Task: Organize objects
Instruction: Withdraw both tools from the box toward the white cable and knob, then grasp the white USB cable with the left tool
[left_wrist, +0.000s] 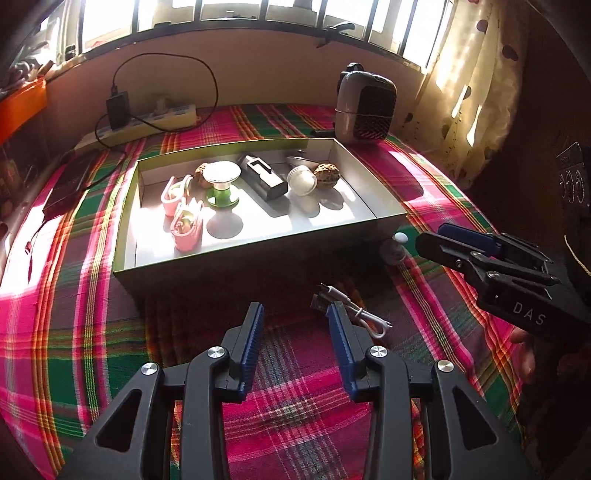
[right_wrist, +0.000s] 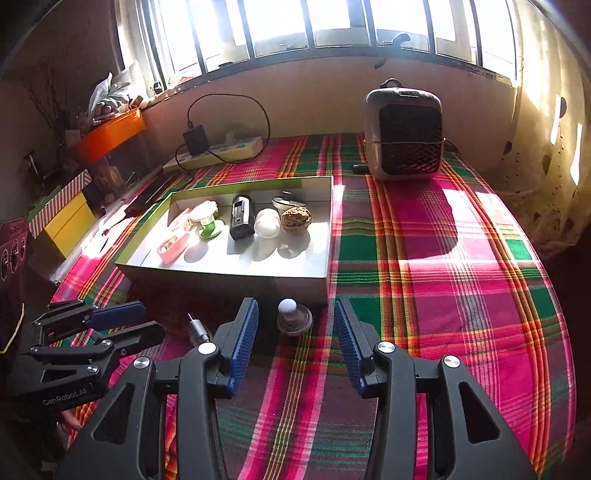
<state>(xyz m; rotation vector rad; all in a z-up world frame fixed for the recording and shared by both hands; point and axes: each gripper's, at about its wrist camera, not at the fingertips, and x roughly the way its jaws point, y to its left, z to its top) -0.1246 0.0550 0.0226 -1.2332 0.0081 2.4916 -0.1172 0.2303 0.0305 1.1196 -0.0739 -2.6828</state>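
White cable (left_wrist: 354, 310) beside left fingers (left_wrist: 255, 336); box (left_wrist: 258, 254) beyond.

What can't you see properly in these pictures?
- Small round thing with a white ball top: both views, in the box's shadow, too dark to name.
- White cable: left wrist view, its near end hidden behind a left gripper finger; right wrist view shows only a plug tip.
- Metal thing at the box's back: both views, partly hidden by the clear tub.
- Window: glare washes out outside.
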